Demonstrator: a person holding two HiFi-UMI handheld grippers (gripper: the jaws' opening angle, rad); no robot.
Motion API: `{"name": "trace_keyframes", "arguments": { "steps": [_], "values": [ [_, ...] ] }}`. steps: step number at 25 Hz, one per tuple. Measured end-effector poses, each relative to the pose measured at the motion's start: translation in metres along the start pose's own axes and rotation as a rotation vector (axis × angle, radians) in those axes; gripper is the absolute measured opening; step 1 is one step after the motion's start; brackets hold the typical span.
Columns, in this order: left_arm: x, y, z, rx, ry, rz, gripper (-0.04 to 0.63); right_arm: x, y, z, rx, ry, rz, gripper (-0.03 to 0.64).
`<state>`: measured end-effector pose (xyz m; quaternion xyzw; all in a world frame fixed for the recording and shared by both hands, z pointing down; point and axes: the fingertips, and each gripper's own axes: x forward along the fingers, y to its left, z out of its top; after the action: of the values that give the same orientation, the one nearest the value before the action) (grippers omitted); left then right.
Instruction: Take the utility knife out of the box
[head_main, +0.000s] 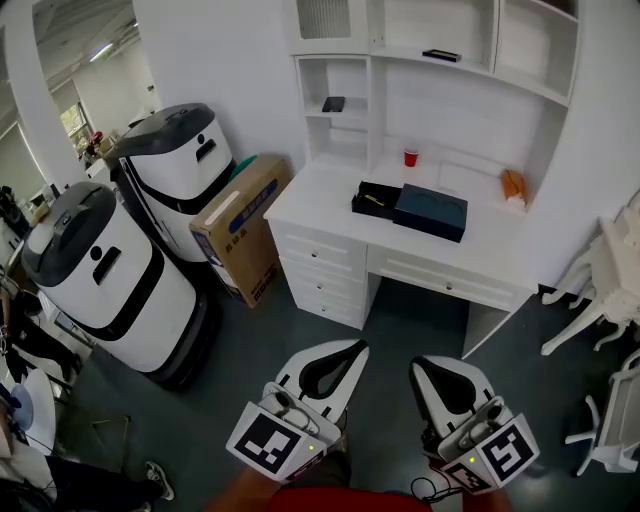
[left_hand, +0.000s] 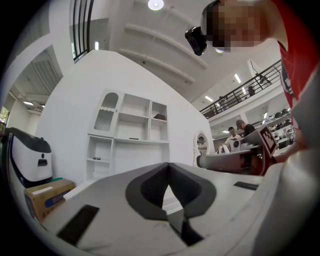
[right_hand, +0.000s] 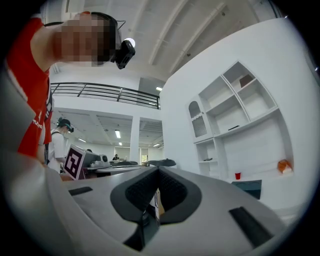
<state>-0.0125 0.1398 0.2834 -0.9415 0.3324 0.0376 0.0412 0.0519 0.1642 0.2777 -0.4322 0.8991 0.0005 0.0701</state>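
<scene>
White desk (head_main: 310, 205), black box (head_main: 376, 199), dark blue lid (head_main: 431, 212), red cup (head_main: 411, 157), brown carton (head_main: 245, 225), orange item (head_main: 513, 185)

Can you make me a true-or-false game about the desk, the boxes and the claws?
1. The red cup stands on the desk. True.
2. The black box on the desk is closed. False: it is open, and its dark lid lies beside it.
3. The left claw and the right claw are both shut and empty. True.
4. The left claw touches the black box. False: it is well short of the desk.
5. A cardboard box stands on the floor beside the desk. True.
</scene>
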Motion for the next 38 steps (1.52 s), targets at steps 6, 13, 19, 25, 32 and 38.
{"name": "trace_keyframes", "arguments": {
  "steps": [6,13,19,25,32,38],
  "values": [
    [0.037,0.085,0.003,0.012,-0.042,-0.023,0.009,0.081,-0.038,-0.003,-0.011,-0.001,-0.024,0.007],
    [0.072,0.156,-0.008,-0.021,0.003,-0.042,0.009,0.147,-0.074,-0.008,-0.027,0.015,-0.054,0.008],
    [0.103,0.201,-0.015,-0.01,-0.029,-0.03,0.009,0.188,-0.107,-0.018,-0.032,0.03,-0.052,0.008],
    [0.155,0.233,-0.036,-0.05,0.046,-0.03,0.009,0.234,-0.162,-0.026,-0.033,0.031,-0.028,0.008],
    [0.23,0.287,-0.047,0.007,0.01,-0.005,0.009,0.29,-0.237,-0.033,-0.028,0.039,0.008,0.008],
    [0.281,0.323,-0.061,0.009,0.023,0.025,0.009,0.329,-0.288,-0.039,-0.035,0.056,0.045,0.008]
  ]
}}
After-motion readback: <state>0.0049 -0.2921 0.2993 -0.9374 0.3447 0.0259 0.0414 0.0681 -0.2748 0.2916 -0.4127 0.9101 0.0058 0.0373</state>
